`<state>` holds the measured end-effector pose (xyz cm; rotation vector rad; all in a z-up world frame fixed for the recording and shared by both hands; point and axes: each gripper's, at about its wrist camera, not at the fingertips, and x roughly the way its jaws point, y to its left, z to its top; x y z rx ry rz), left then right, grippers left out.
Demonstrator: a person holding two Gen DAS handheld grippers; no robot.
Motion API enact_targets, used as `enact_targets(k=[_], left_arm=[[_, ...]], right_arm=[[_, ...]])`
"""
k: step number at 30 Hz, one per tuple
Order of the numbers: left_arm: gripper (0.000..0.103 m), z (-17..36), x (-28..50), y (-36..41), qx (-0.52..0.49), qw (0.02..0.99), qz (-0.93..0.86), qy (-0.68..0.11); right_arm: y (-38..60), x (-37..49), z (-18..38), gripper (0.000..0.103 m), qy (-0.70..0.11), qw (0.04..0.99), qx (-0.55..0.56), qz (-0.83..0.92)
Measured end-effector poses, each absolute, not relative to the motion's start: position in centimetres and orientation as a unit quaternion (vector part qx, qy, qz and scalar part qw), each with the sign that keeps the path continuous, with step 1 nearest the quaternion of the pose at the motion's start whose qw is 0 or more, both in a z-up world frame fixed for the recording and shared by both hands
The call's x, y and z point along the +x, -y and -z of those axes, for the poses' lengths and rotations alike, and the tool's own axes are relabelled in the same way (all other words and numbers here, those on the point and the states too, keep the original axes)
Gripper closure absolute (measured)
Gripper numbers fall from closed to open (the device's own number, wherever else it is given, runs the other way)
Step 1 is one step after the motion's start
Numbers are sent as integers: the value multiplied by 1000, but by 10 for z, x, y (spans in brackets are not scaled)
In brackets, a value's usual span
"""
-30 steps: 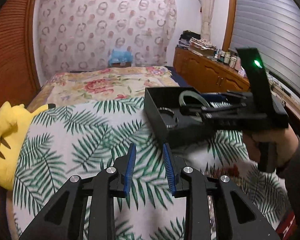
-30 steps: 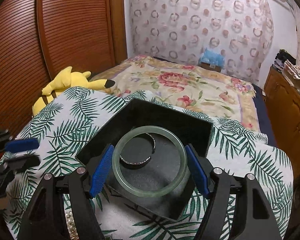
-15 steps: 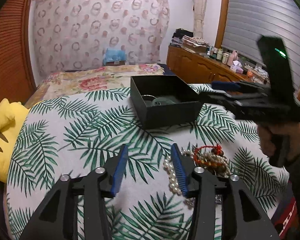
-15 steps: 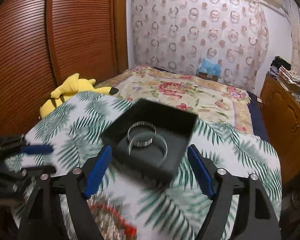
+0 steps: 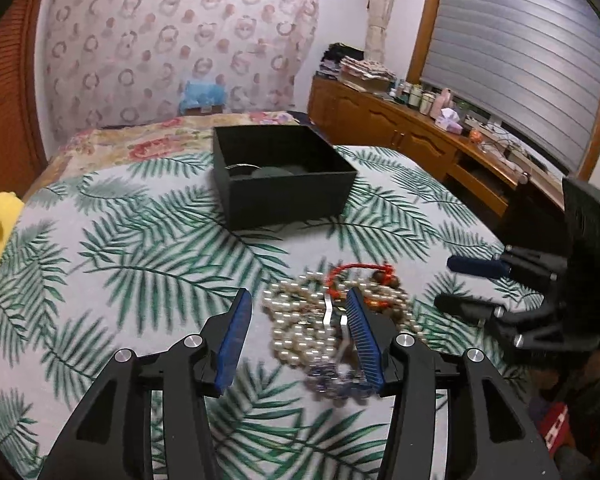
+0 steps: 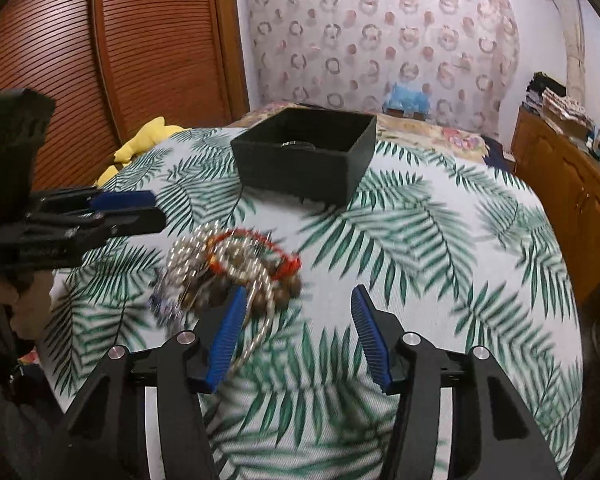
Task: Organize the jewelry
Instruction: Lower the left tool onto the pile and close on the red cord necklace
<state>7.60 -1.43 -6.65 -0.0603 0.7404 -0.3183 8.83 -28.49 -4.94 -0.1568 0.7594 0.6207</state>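
A black open box stands on the palm-leaf cloth; a silver bangle and a pale green bangle lie inside. It also shows in the right wrist view. A tangled jewelry pile of pearl strands, a red cord bracelet and blue beads lies near me, also in the right wrist view. My left gripper is open and empty, just above the pile. My right gripper is open and empty, to the right of the pile.
A yellow plush toy lies at the bed's left edge by the wooden wardrobe. A wooden dresser with bottles runs along the right under the shuttered window. The floral bedspread lies beyond the cloth.
The right gripper let the green bangle go into the box and pulled back toward the pile. The left gripper opened wider and moved over the jewelry pile.
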Motion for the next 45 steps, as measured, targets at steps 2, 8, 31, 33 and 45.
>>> enact_targets(k=[2, 8, 31, 33, 45], left_arm=[[56, 67, 77, 20, -31, 917, 161, -364], [58, 73, 87, 33, -44, 907, 174, -381], [95, 88, 109, 41, -67, 892, 189, -405], [103, 88, 110, 44, -57, 894, 184, -404], [103, 71, 108, 43, -27, 912, 161, -377]], right_arm=[[285, 85, 52, 51, -367, 879, -82, -294], [292, 81, 62, 57, -376, 876, -76, -292], [296, 77, 61, 57, -364, 879, -65, -302], [296, 77, 62, 57, -364, 879, -65, -302], [296, 77, 62, 57, -364, 879, -65, -302]])
